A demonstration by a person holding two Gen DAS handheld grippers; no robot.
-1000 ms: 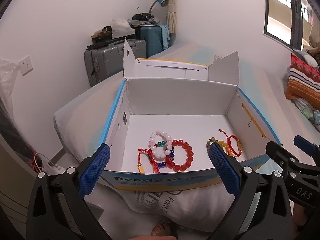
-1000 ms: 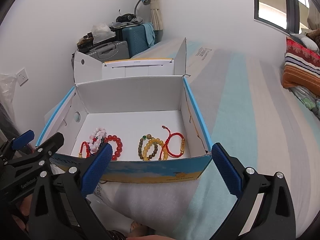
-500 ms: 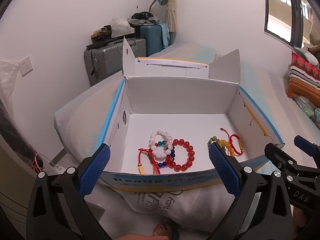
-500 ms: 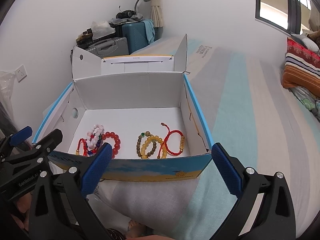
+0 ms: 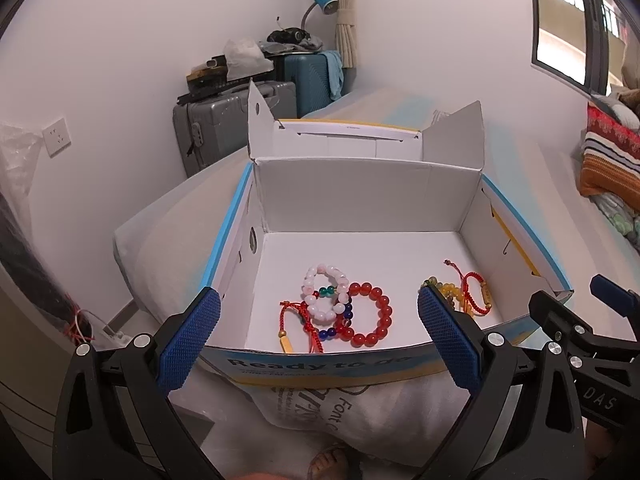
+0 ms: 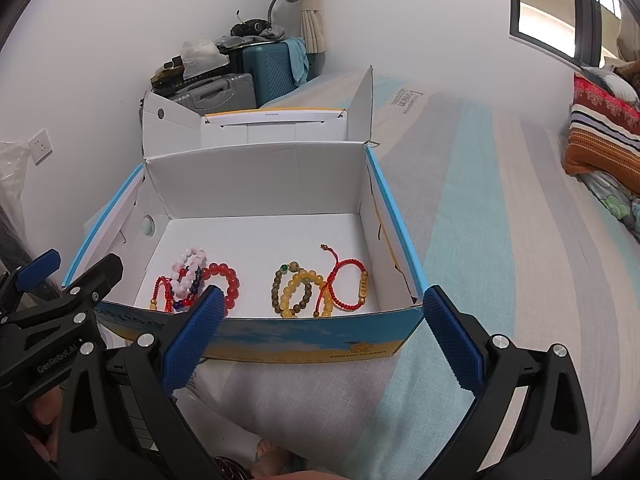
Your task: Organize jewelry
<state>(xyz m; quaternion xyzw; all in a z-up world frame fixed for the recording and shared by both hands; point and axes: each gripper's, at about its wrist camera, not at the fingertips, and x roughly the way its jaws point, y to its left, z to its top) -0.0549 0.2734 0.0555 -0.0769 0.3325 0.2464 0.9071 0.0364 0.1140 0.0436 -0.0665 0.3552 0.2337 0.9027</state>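
Bed (image 6: 472, 216): striped cover, grey, teal and white bands. Open cardboard box (image 6: 304, 338) sits directly on it near the foot edge, flaps up. Striped folded blanket (image 6: 600, 136) lies at far right, a floral-print cloth (image 6: 616, 200) just beside it.

both wrist views look down and forward from just before the open box (image 5: 360, 208) (image 6: 256, 184) on the bed (image 6: 500, 240), left view from its left, sharing its interior.
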